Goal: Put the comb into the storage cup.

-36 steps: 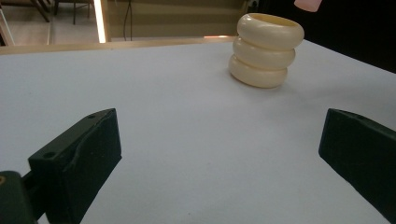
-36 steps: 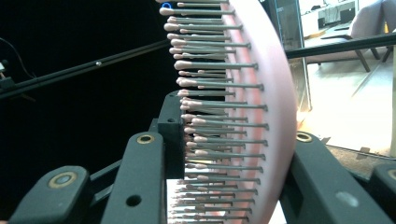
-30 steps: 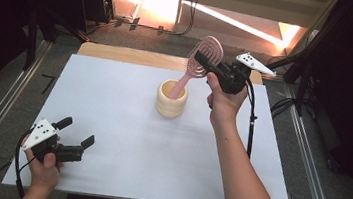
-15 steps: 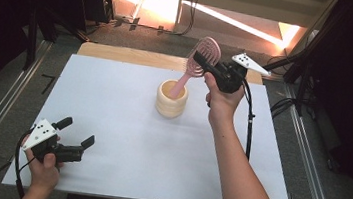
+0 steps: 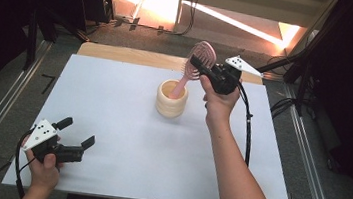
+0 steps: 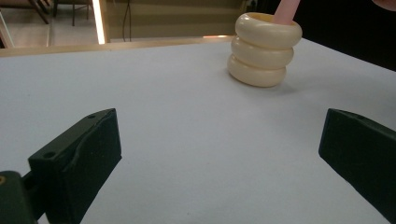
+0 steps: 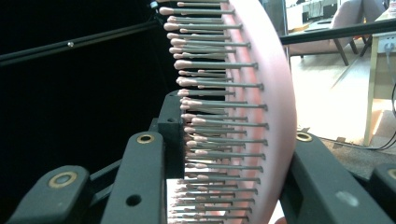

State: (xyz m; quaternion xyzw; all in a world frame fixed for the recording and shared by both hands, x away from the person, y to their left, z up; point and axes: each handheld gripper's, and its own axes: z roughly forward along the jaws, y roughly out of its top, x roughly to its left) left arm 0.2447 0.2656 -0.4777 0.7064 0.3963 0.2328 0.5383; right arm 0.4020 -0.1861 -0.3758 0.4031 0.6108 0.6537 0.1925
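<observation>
Brush [image 5: 200,62]: pink, its head clamped between the right gripper's [image 5: 203,68] jaws, bristles against 1 jaw and the smooth back against the other, as the right gripper view [image 7: 254,116] shows. Its long axis tilts, head up and toward the far edge, handle running down and left into the cup [image 5: 171,99], a cream holder of 3 stacked rings near the table's [image 5: 113,102] far middle. The handle tip is already inside the rim, so lowering along that slant looks like the move. The right forearm reaches straight forward, wrist raised above the cup. The left gripper [image 5: 76,143] rests near the front left corner, jaws wide apart and empty, aimed at the cup [image 6: 264,49].
</observation>
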